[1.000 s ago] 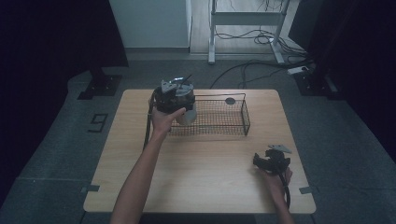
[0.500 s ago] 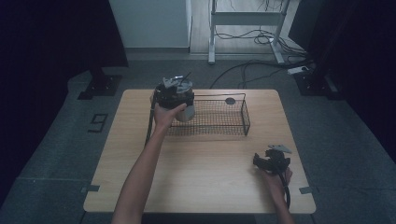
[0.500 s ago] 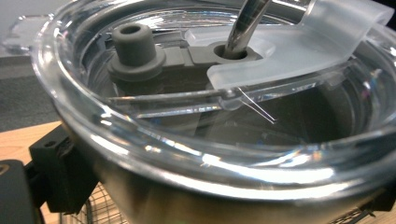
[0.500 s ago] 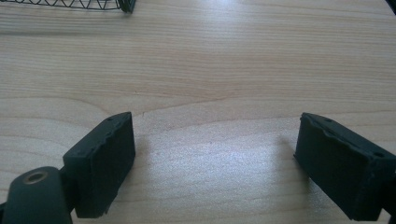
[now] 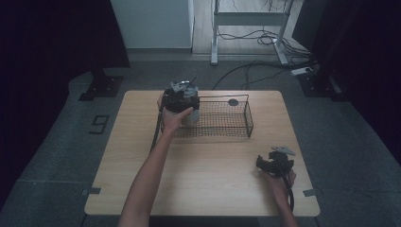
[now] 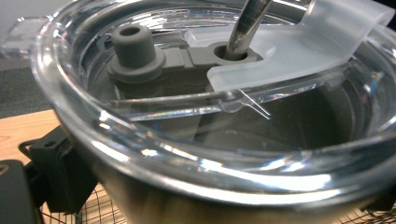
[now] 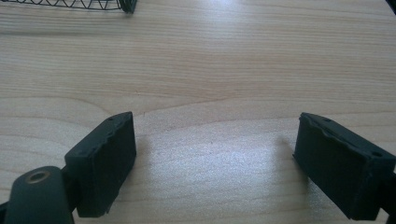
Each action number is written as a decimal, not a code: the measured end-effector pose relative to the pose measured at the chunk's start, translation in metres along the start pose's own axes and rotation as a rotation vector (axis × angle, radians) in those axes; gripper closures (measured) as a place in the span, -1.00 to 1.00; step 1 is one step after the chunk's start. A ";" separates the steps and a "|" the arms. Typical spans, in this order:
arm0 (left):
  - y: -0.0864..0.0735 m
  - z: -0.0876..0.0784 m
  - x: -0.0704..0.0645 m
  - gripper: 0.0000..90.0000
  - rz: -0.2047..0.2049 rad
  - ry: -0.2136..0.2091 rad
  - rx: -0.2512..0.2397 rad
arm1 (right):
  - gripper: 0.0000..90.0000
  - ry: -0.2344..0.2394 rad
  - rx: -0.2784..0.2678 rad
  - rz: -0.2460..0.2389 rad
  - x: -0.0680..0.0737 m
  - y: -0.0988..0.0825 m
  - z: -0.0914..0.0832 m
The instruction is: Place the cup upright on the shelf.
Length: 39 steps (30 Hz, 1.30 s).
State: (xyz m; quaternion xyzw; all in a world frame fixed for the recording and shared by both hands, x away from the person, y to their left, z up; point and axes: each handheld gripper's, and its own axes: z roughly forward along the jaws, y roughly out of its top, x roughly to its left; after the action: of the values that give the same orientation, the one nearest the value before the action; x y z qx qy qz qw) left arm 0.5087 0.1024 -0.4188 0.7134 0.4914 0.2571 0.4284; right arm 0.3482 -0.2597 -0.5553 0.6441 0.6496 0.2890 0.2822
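Note:
My left gripper (image 5: 179,98) is shut on a steel tumbler (image 5: 191,115) at the left end of a black wire basket (image 5: 248,118). In the left gripper view the tumbler's clear lid (image 6: 196,140) is very close. It has a grey slider (image 6: 140,51) and a metal straw (image 6: 250,23) through it, and the jaws hug its sides low down. Basket mesh shows under the tumbler; I cannot tell whether it rests on the basket floor. My right gripper (image 5: 263,162) lies on the table (image 5: 208,175) at the front right, open with nothing between its pads (image 7: 105,158).
A small dark round object (image 5: 232,102) lies at the basket's far side. The rest of the basket's inside holds nothing. The basket's near corner (image 7: 126,5) shows at the top of the right gripper view, beyond bare wood. Cables trail from both grippers.
My left gripper has sunk a little with the tumbler at the basket's left end. The right gripper has not moved.

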 end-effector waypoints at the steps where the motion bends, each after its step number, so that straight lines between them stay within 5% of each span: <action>1: -0.001 0.002 0.000 -0.91 -0.002 -0.003 0.004 | -0.72 0.000 0.000 0.000 0.000 0.000 0.000; 14: -0.024 0.020 0.006 -0.91 -0.063 -0.003 0.054 | -0.71 0.000 -0.001 -0.001 0.000 0.000 0.000; 39: -0.044 0.023 -0.004 -0.92 -0.001 0.009 0.049 | -0.71 -0.001 -0.002 -0.002 0.000 0.000 0.000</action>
State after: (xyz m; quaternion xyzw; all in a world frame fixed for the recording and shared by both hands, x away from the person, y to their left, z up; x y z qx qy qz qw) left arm 0.5041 0.0973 -0.4683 0.7225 0.4996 0.2479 0.4085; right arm 0.3481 -0.2593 -0.5553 0.6434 0.6499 0.2888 0.2833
